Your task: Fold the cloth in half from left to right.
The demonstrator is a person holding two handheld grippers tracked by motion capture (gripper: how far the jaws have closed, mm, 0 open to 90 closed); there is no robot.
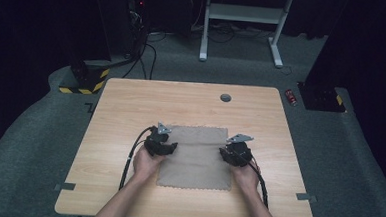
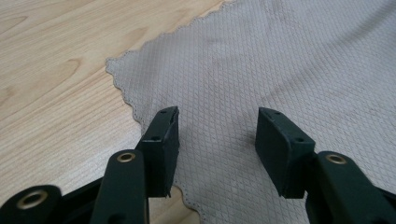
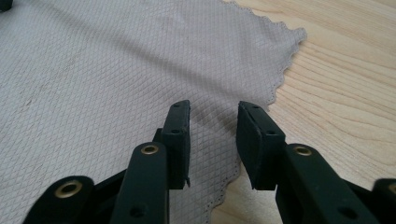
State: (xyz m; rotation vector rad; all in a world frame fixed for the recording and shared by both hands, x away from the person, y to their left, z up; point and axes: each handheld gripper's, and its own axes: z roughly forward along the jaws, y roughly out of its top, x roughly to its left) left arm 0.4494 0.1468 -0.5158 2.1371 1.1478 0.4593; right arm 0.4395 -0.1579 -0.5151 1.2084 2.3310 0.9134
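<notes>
A grey-beige cloth (image 1: 196, 156) with a scalloped hem and a diamond weave lies flat on the wooden table (image 1: 181, 98). My left gripper (image 1: 161, 143) sits at the cloth's left edge, near its far corner. In the left gripper view its jaws (image 2: 217, 126) stand open just over the cloth (image 2: 280, 56), nothing pinched between them. My right gripper (image 1: 236, 152) is at the cloth's right edge. In the right gripper view it (image 3: 214, 116) is open too, its jaws astride the hem of the cloth (image 3: 116, 60), the bare table (image 3: 345, 93) to their right.
A round grey grommet (image 1: 225, 97) sits in the table's far middle. Tape strips (image 1: 64, 186) mark the near corners. Beyond the table are a white frame (image 1: 243, 13), a yellow-and-black striped base (image 1: 84, 83) and a small red object (image 1: 291, 97) on the carpet.
</notes>
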